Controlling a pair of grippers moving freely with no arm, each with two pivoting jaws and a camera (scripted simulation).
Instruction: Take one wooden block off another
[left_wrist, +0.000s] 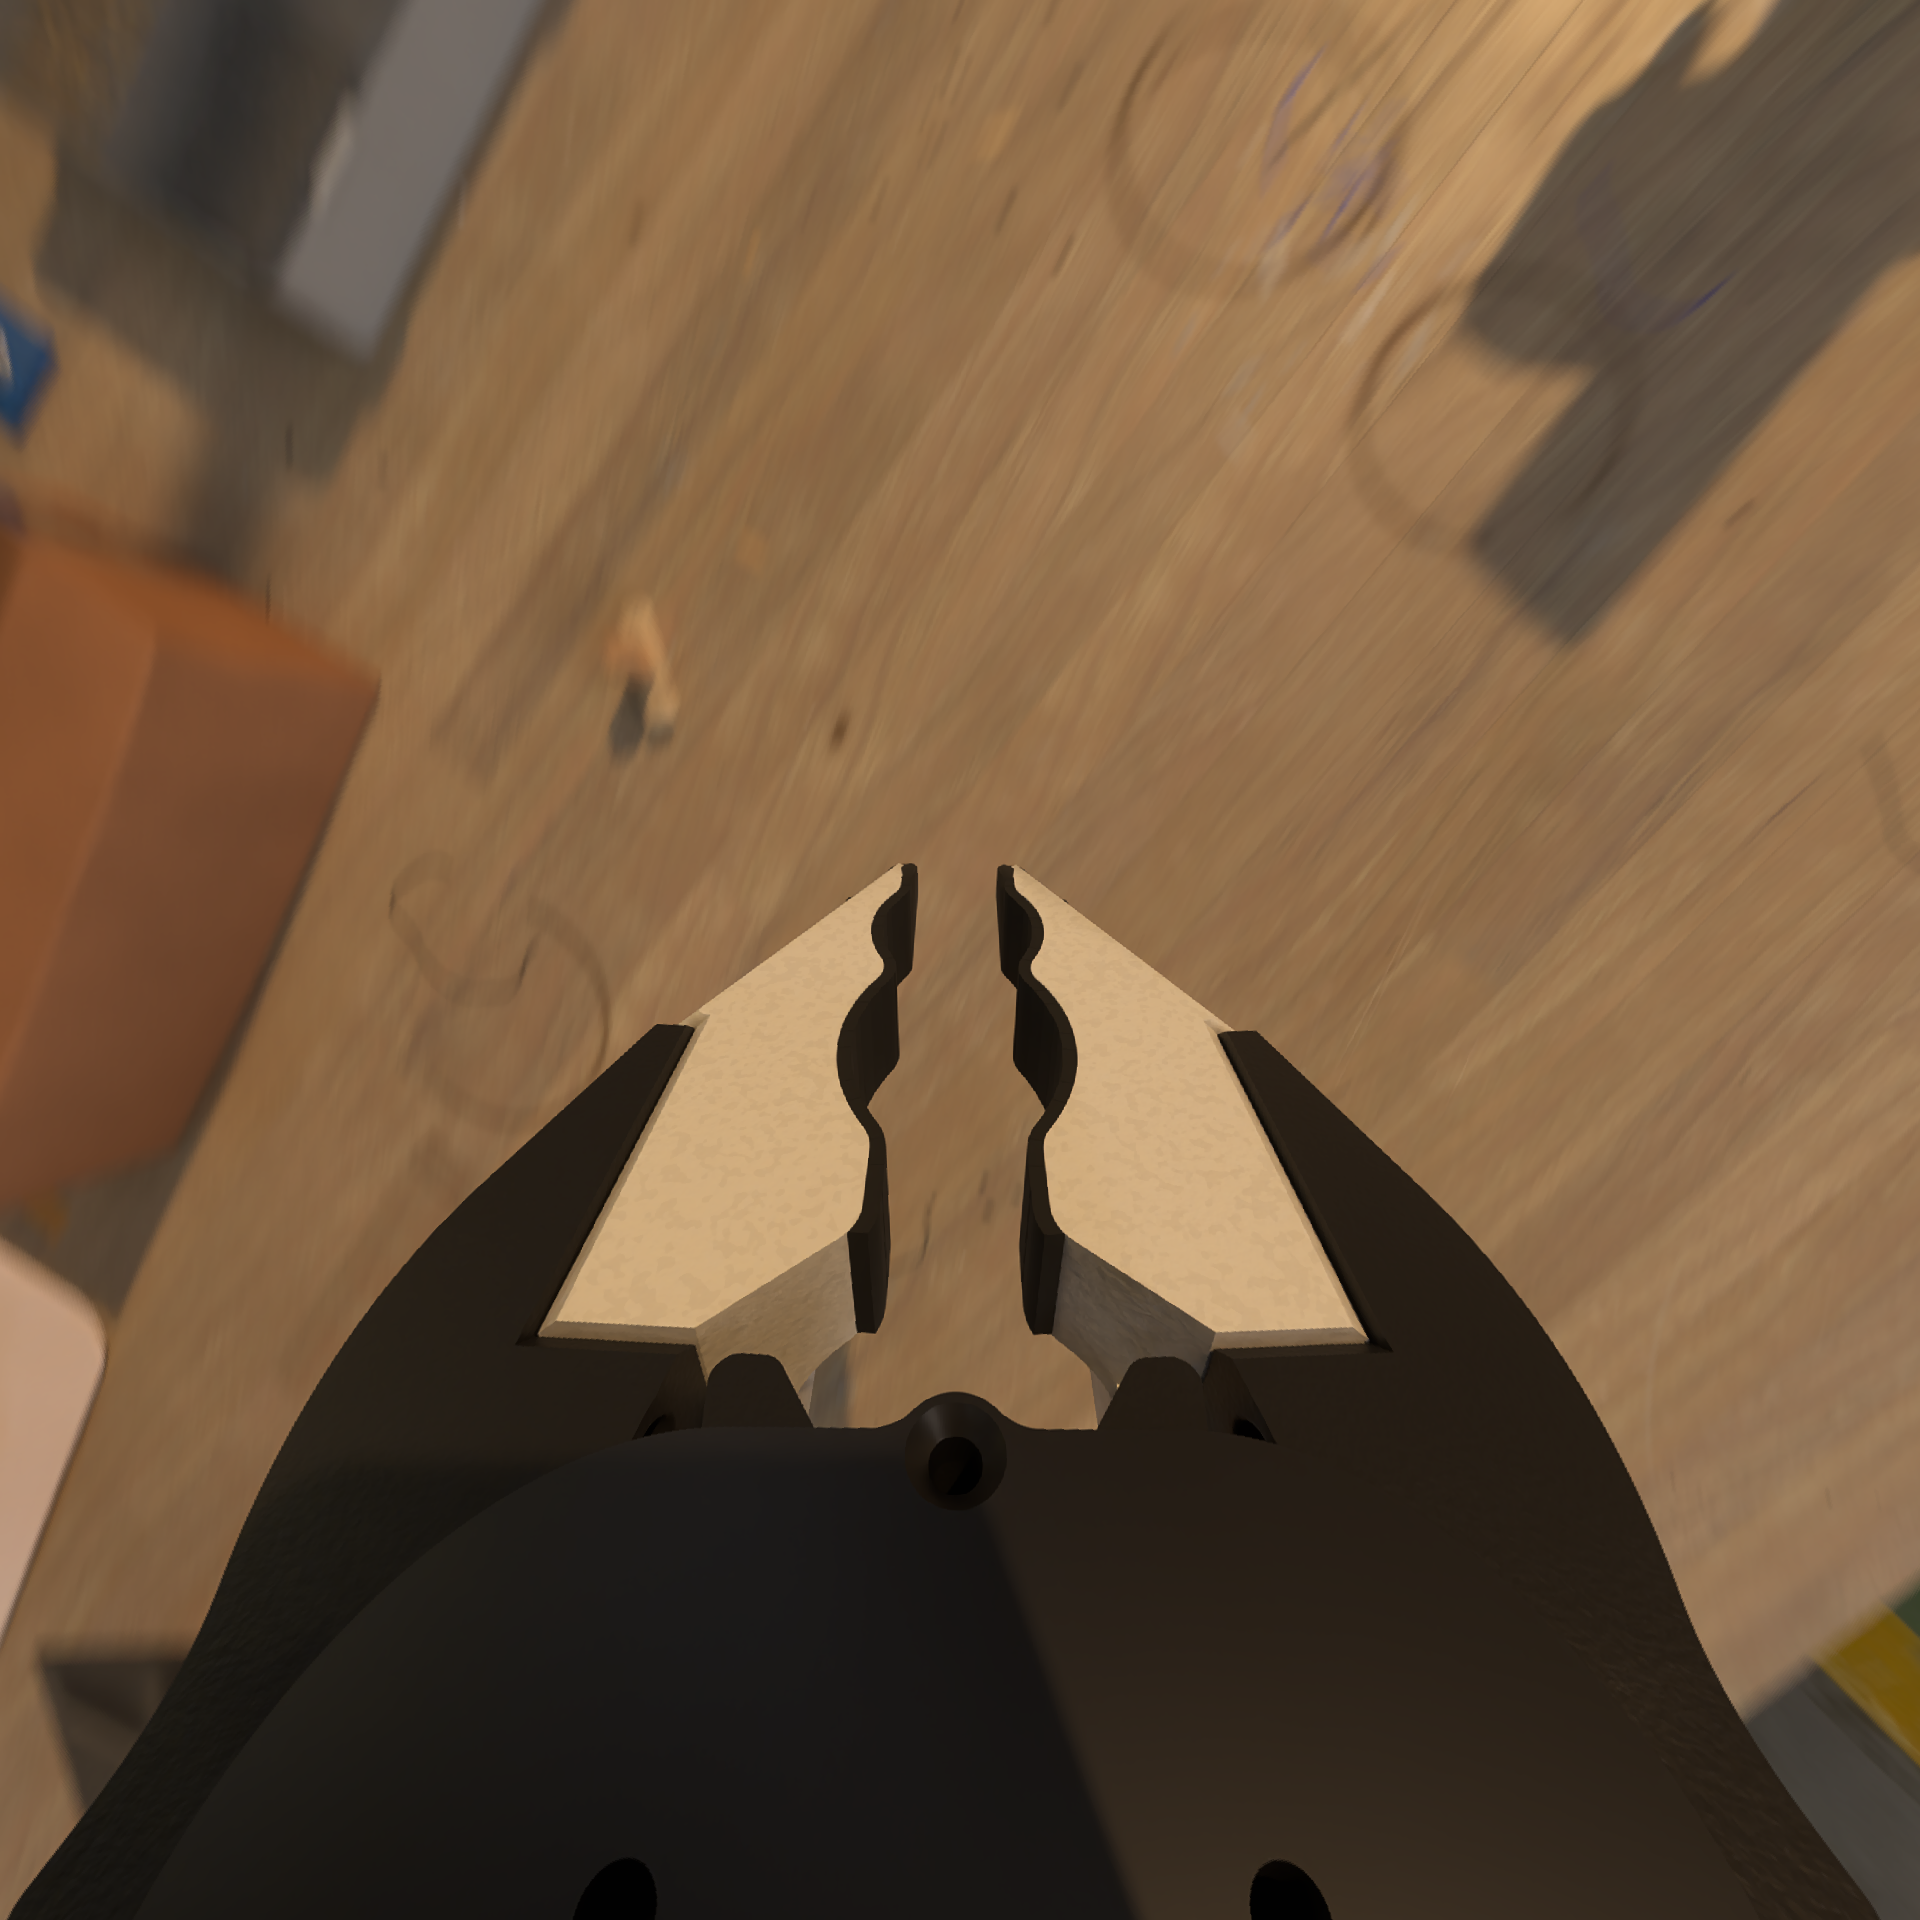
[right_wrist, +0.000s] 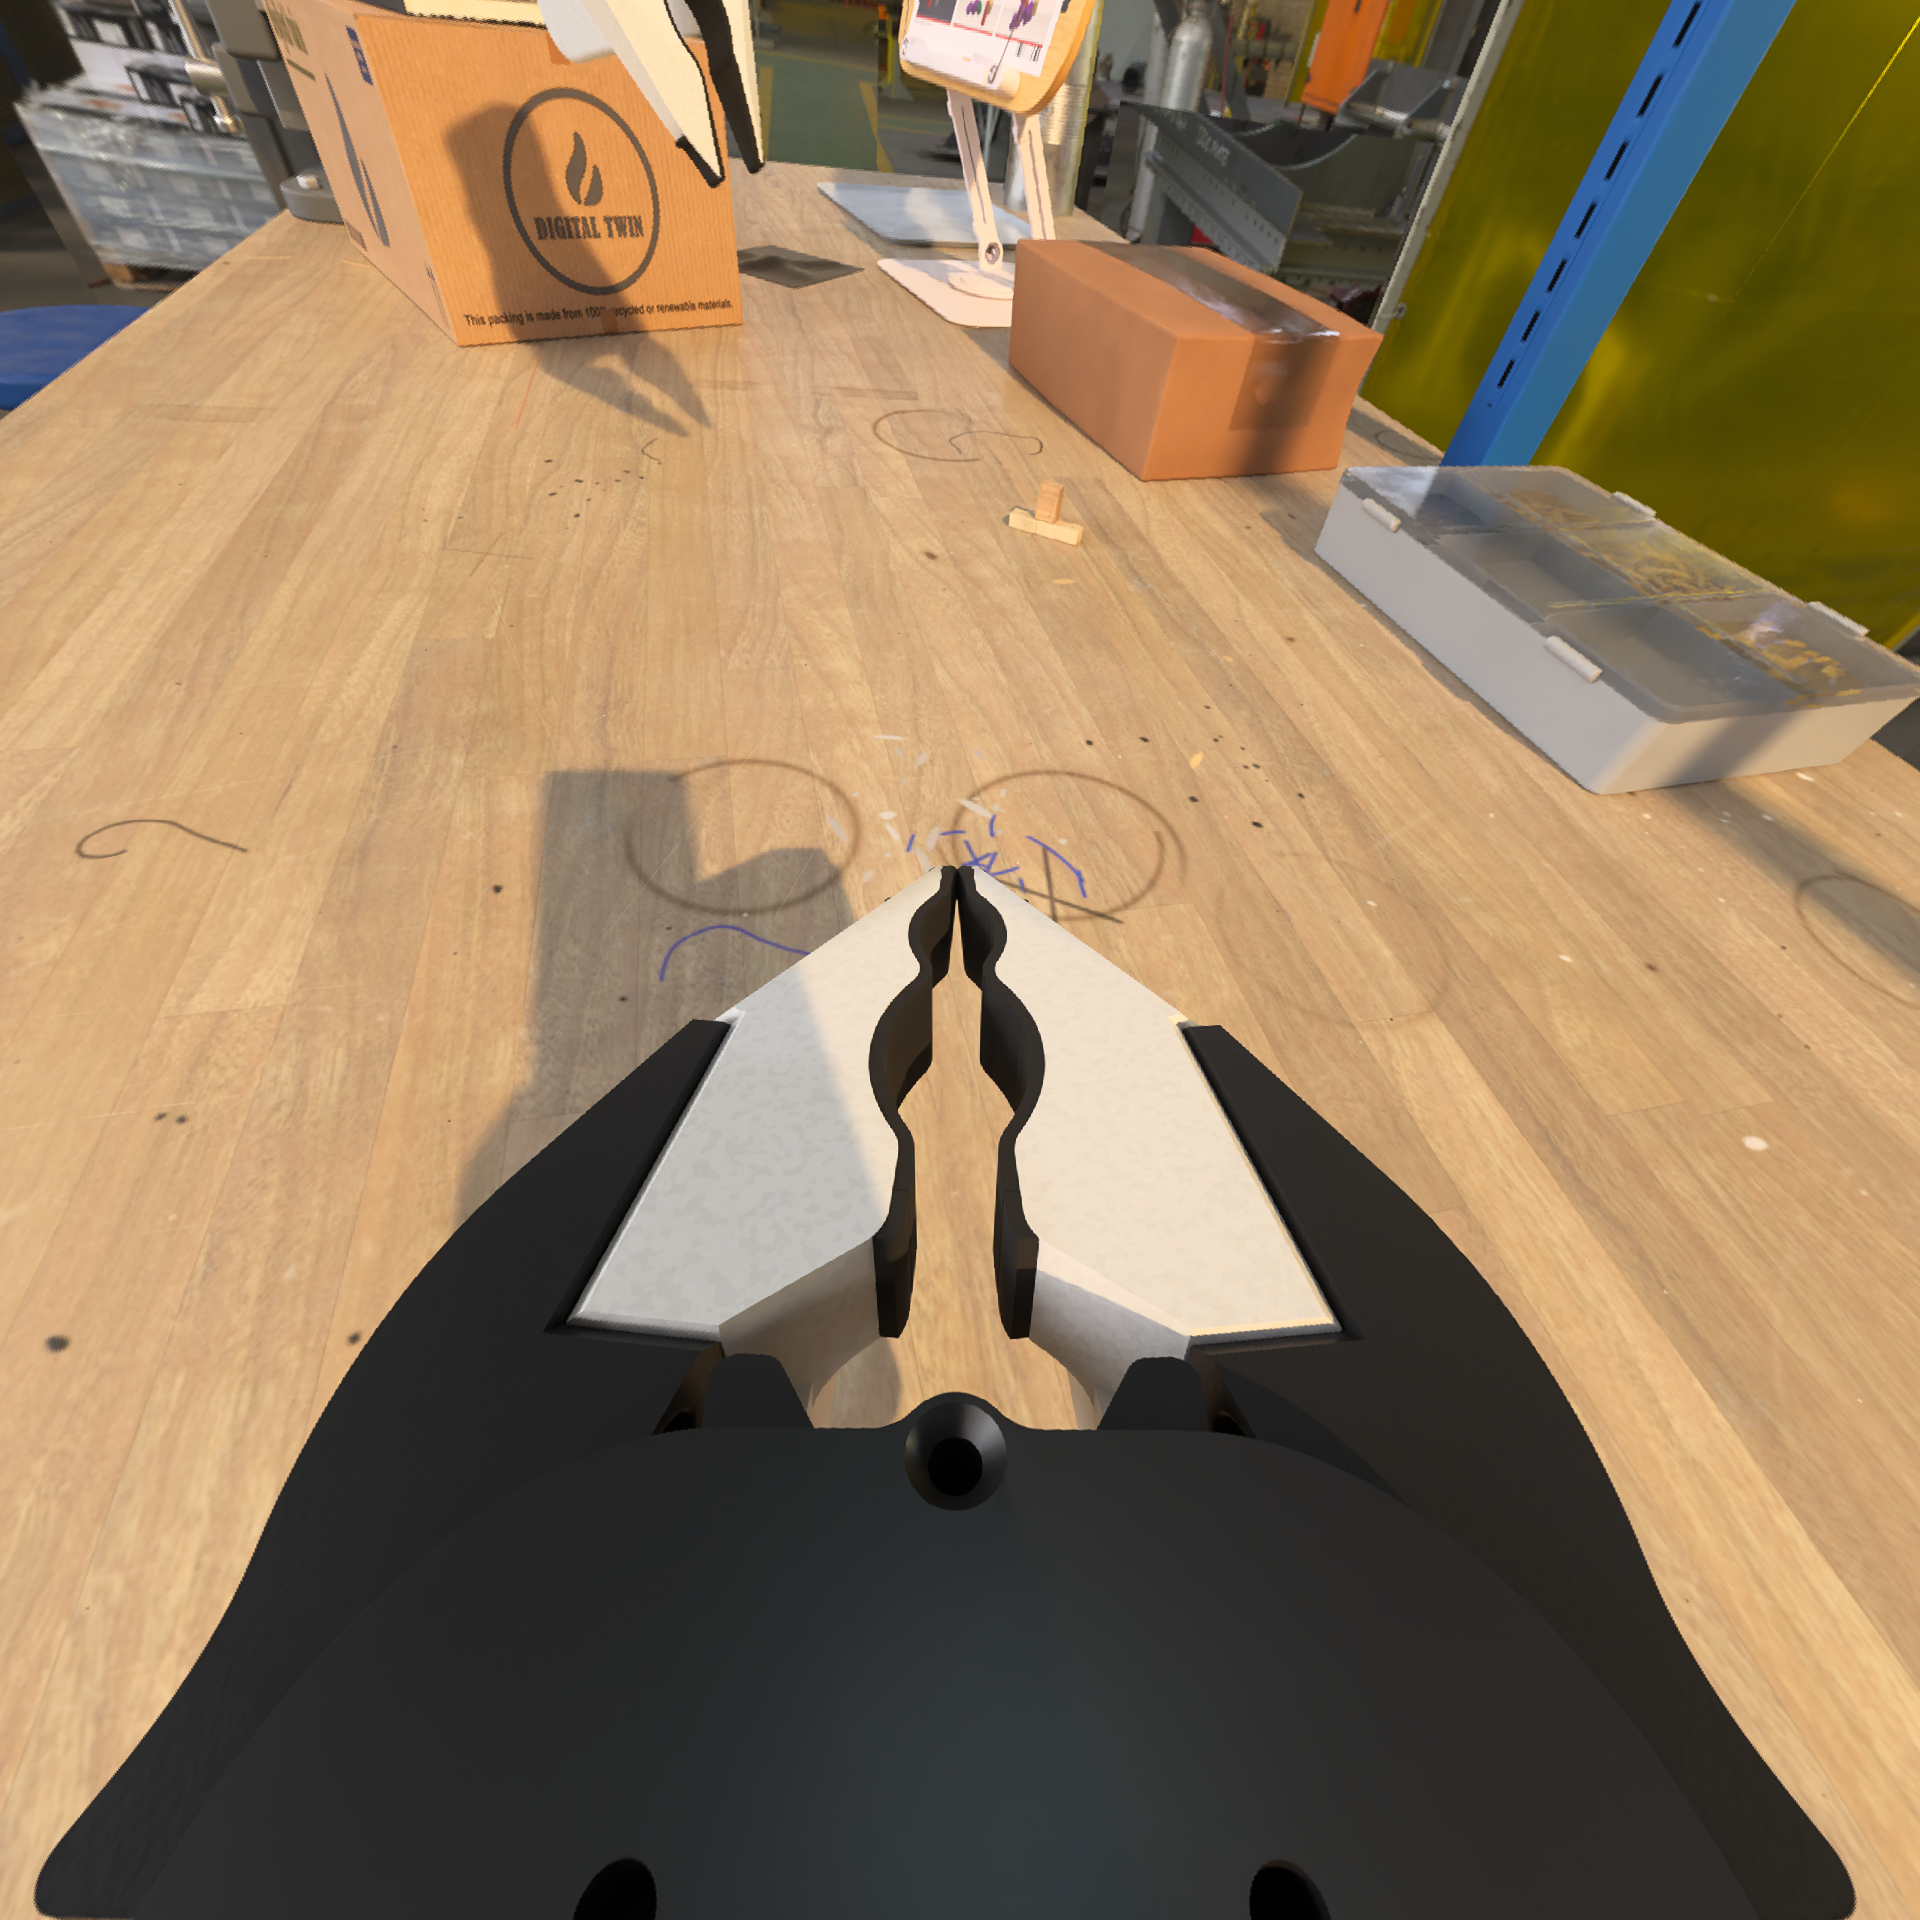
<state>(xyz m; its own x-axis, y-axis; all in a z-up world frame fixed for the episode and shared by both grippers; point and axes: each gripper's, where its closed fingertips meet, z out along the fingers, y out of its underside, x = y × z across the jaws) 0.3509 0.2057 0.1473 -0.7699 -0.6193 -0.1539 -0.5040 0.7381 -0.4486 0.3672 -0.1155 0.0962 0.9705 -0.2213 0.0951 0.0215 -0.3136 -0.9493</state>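
Observation:
Two small wooden blocks are stacked on the wooden table: a short upright block stands on a flat block, far ahead and slightly right in the right wrist view. In the blurred left wrist view the stacked blocks lie below, ahead and to the left of my left gripper. That gripper is high above the table, its jaws a little apart and empty. It also shows at the top of the right wrist view. My right gripper is low over the table, shut and empty, far short of the blocks.
A large printed cardboard box stands at the back left. A brown taped box sits just behind the blocks, also in the left wrist view. A clear-lidded grey organiser case lies at the right. A tablet stand stands at the back.

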